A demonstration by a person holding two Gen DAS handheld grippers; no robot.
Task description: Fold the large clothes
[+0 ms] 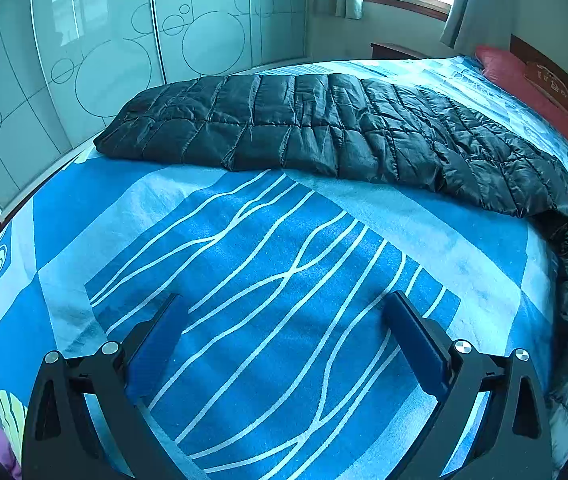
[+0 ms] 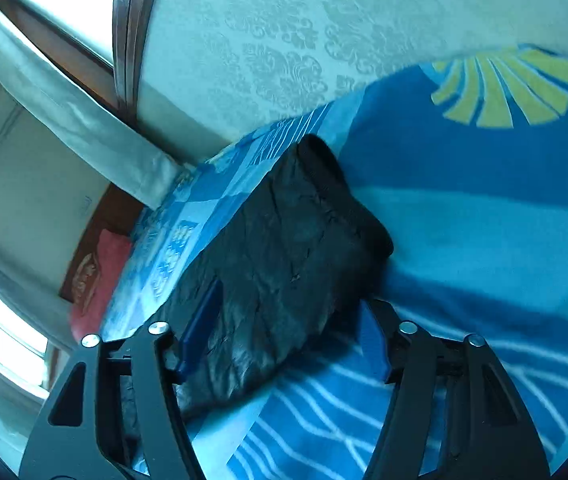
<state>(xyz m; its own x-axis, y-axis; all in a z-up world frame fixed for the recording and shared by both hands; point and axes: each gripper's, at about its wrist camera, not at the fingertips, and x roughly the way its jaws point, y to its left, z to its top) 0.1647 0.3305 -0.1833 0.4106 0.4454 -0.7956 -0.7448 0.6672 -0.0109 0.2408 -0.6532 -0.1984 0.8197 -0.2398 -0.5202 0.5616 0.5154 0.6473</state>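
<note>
The left gripper (image 1: 284,332) is held wide open and empty above a blue bedspread (image 1: 244,248), well short of the black quilted jacket (image 1: 324,132) laid across the bed. The right gripper (image 2: 288,324) is seen partly open around the jacket's (image 2: 284,240) edge; pad contact cannot be told. Open bedspread (image 2: 484,220) is seen beside it.

Ahead of the left tool (image 1: 284,308), black frame with blue pads, a glossy black quilted jacket (image 1: 324,136) in square stitching. Under it, a bedsheet (image 1: 244,240) in deep and pale blue with wavy white lines. Beyond the right tool (image 2: 288,312), a yellow fan print (image 2: 504,88). Far ahead, a pink pillow (image 1: 524,84).
</note>
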